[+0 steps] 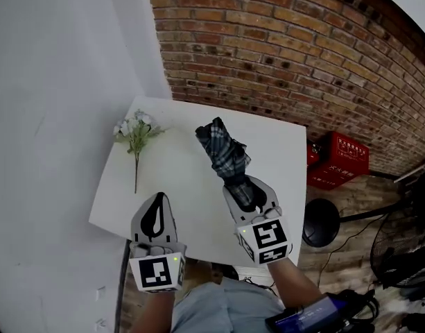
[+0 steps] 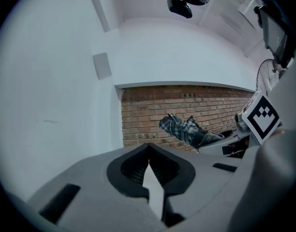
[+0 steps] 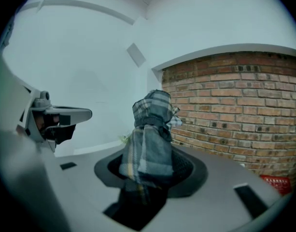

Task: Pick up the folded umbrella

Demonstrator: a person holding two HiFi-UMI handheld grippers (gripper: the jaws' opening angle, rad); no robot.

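The folded umbrella (image 1: 222, 148), dark grey-blue plaid, sticks out forward from my right gripper (image 1: 247, 188), which is shut on its lower end. It hangs over the white table (image 1: 177, 179), its far end towards the brick wall. In the right gripper view the umbrella (image 3: 150, 134) fills the space between the jaws and rises in front of the wall. My left gripper (image 1: 157, 200) is beside it near the table's front edge, shut and holding nothing. The left gripper view shows its tips (image 2: 148, 146) touching and the umbrella (image 2: 184, 129) off to the right.
A small bunch of white flowers (image 1: 136, 136) lies at the table's far left. A white wall stands left, a brick wall (image 1: 302, 54) behind. On the floor to the right are a red crate (image 1: 344, 159), a black round stool (image 1: 321, 222) and a fan (image 1: 406, 255).
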